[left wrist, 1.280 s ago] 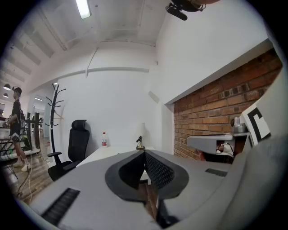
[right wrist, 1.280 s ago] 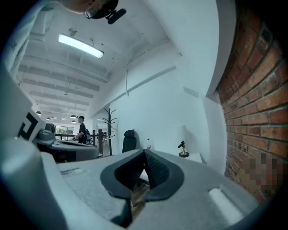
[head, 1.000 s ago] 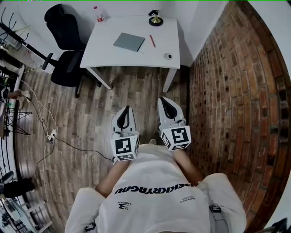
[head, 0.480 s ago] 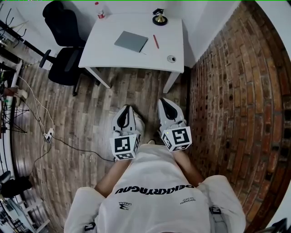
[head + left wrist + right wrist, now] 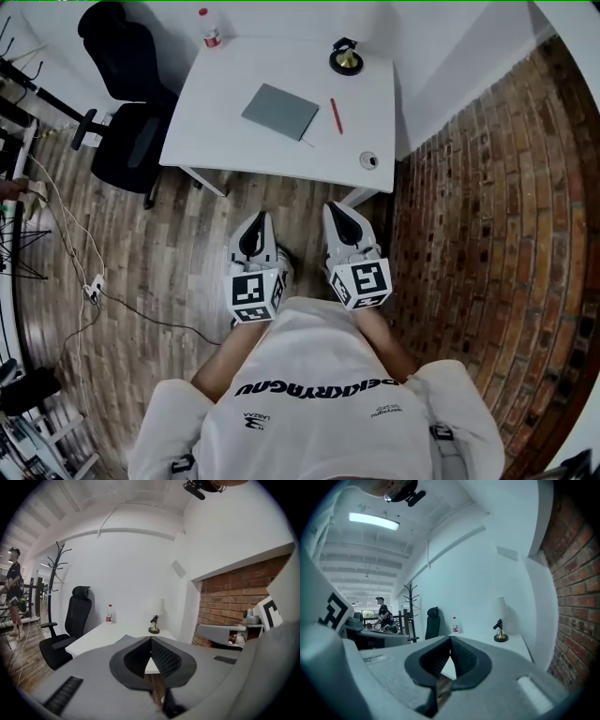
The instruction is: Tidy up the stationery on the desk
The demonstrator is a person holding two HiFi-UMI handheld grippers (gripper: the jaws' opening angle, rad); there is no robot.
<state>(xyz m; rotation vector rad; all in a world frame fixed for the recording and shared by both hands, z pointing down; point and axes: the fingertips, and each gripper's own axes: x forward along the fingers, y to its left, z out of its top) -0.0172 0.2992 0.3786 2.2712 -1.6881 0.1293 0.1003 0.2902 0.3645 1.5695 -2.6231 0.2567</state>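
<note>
a plank wood floor [image 5: 169,234] spreads under both tools. a brick wall [image 5: 487,216] runs along the outer side of the right hand-held gripper [image 5: 332,206], and a white wall rises far ahead. a white counter [image 5: 216,112] stands on the floor ahead of both. a black office chair [image 5: 127,141] sits at the counter's end, ahead of and out past the left hand-held gripper [image 5: 260,218]. the two are held low, side by side and apart, in front of the person's white shirt [image 5: 319,375]. each has its jaws drawn together with the tips meeting and nothing between them.

the stationery lies on the counter, well ahead of both. a flat grey notebook [image 5: 280,112], closed and set askew, is roughly straight ahead of the left hand-held gripper. a slim red pen [image 5: 336,116] lies near the notebook without touching it, ahead of the right hand-held gripper. a small round white thing with a dark middle [image 5: 369,160] sits by the counter's near corner, closest to the right hand-held gripper. at the far edge stand a black-and-gold ornament [image 5: 346,58] on a round base and a bottle [image 5: 208,26] with a red label.
</note>
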